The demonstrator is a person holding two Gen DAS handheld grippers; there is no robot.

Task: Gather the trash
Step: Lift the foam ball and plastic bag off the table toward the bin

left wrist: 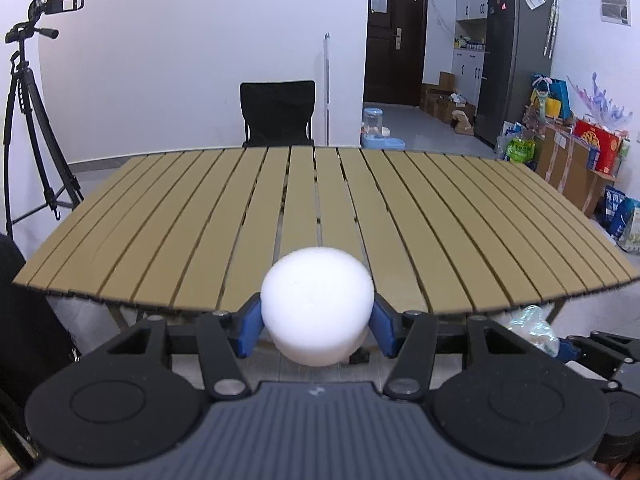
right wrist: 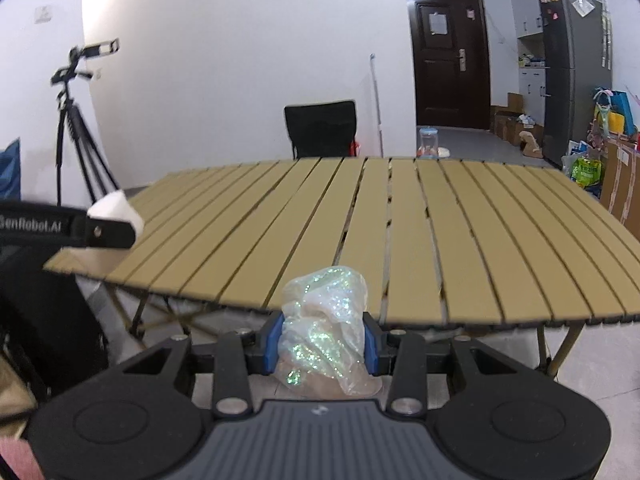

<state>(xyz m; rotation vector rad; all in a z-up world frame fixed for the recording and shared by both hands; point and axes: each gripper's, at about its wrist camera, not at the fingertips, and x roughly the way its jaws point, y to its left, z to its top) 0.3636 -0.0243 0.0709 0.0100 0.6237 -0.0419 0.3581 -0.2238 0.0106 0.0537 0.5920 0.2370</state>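
Note:
My left gripper (left wrist: 317, 322) is shut on a white foam cylinder (left wrist: 318, 304), held just off the near edge of the slatted tan table (left wrist: 200, 208). The foam also shows at the left of the right wrist view (right wrist: 116, 208), beside the left gripper's finger. My right gripper (right wrist: 322, 340) is shut on a crumpled clear iridescent plastic wrapper (right wrist: 326, 324), also held off the table's near edge (right wrist: 500, 240). The wrapper shows at the lower right of the left wrist view (left wrist: 532, 326).
A black chair (left wrist: 277, 114) stands behind the table. A tripod with a camera (left wrist: 28, 120) stands at the left. A dark door (left wrist: 390, 32), a fridge (left wrist: 512, 60) and boxes and bags (left wrist: 572, 156) are at the right.

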